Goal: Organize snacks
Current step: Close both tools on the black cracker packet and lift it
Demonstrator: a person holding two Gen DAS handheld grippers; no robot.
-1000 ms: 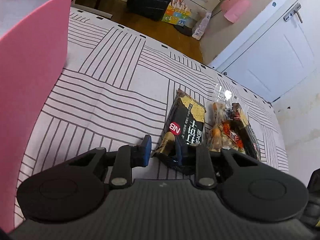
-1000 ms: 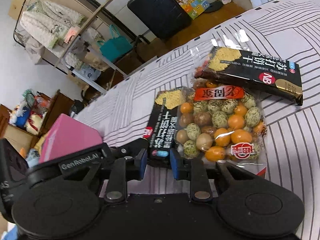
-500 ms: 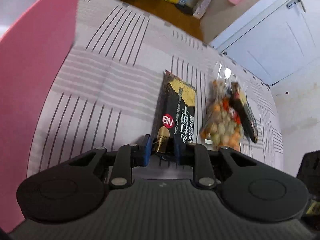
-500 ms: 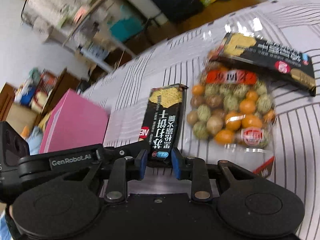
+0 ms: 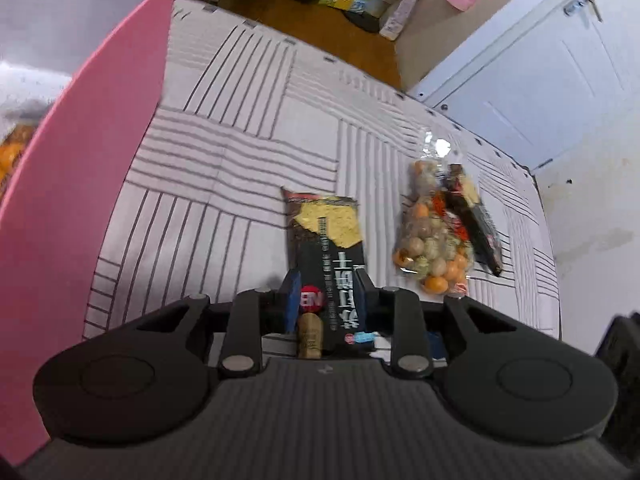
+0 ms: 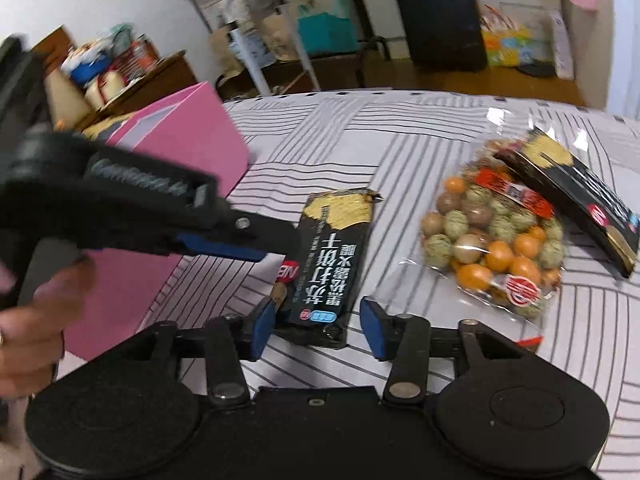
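black cracker pack (image 5: 332,256) | flat on striped cloth | beside pink box (image 5: 80,184)

Black grippers (image 6: 316,326), blue-padded jaws, silver pivot screws.

The left gripper (image 5: 325,296), jaws opening, holds the black cracker packet (image 5: 330,248) beside the pink box (image 5: 80,184).
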